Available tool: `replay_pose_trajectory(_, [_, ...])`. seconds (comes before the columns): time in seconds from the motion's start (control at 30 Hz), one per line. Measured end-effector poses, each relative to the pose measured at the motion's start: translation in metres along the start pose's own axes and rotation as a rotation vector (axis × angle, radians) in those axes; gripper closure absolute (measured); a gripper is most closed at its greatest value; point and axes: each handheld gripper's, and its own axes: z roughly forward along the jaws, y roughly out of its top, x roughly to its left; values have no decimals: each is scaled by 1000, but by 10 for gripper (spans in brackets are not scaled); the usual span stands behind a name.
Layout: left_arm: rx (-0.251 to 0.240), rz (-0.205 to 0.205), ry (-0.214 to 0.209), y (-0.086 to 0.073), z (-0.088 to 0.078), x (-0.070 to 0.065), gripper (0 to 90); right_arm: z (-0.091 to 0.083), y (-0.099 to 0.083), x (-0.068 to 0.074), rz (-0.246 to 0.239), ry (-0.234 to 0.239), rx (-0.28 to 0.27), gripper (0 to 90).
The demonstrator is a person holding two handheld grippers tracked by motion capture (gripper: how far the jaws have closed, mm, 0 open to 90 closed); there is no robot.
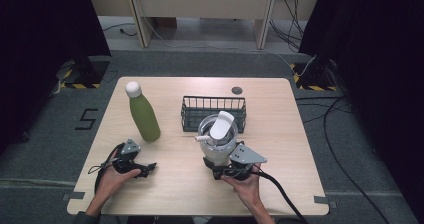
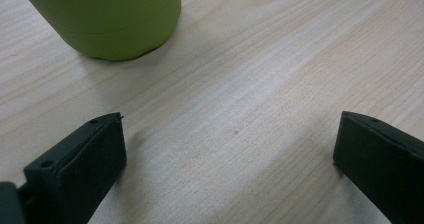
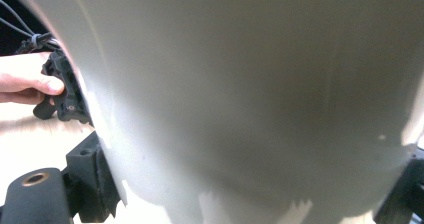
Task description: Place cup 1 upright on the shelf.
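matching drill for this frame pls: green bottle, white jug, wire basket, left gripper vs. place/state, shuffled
Things:
1. green bottle
2. white jug
3. wire basket
4. left gripper

Places or states:
A. jaws apart over bare table, nothing between them
B. stands upright at the left of the table, white cap on top
C. clamped between the jaws of the right gripper
D. sits at the middle of the table, just behind the jug

Pairs: 1-B, 2-C, 3-D, 4-A
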Motion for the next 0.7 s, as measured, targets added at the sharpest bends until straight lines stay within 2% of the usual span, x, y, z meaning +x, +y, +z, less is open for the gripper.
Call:
replay_pose_trajectory(0.43, [0,0,-1,0,0,0,0,3,20,-13,6,-9,-3,116])
replay_pose_trajectory(0.7, [0,1,-2,0,0,0,0,3,36,-30,9,-39,-2,116])
